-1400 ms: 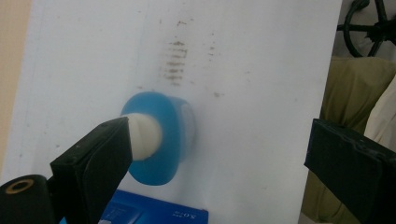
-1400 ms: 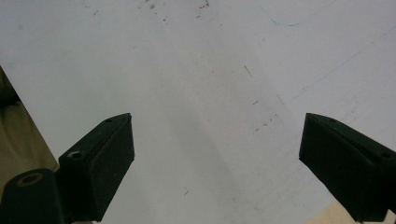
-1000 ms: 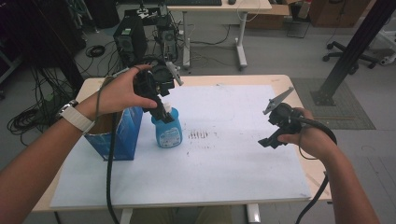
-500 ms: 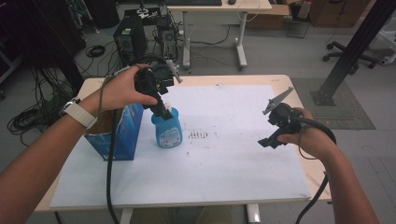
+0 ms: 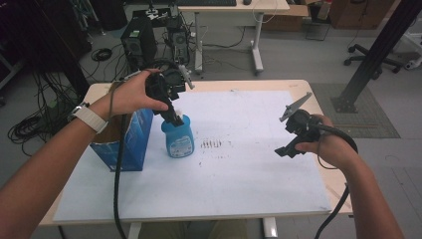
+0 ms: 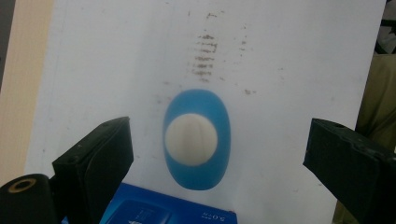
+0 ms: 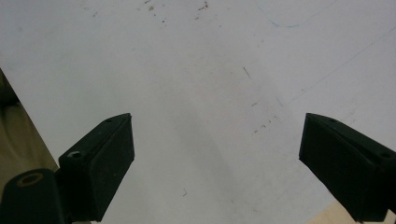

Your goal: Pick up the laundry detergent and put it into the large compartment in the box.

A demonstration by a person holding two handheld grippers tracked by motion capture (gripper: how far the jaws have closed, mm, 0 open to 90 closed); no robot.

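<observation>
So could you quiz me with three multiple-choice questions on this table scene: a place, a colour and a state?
1. Where is the bottle?
A. inside the box
B. on the table, right of the box
C. on the floor

2. What colour is its cap?
A. white
B. red
C. black

3. How are the left gripper's jaws?
A. clamped on the cap
B. shut on nothing
C. open, apart from the bottle

Answers: 1 B, the high view shows it beside the box. 2 A, the left gripper view shows a white cap. 3 C, both jaws stand wide of it.

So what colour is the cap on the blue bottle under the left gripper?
White, on the cap of the blue bottle; clearest in the left gripper view.
</observation>
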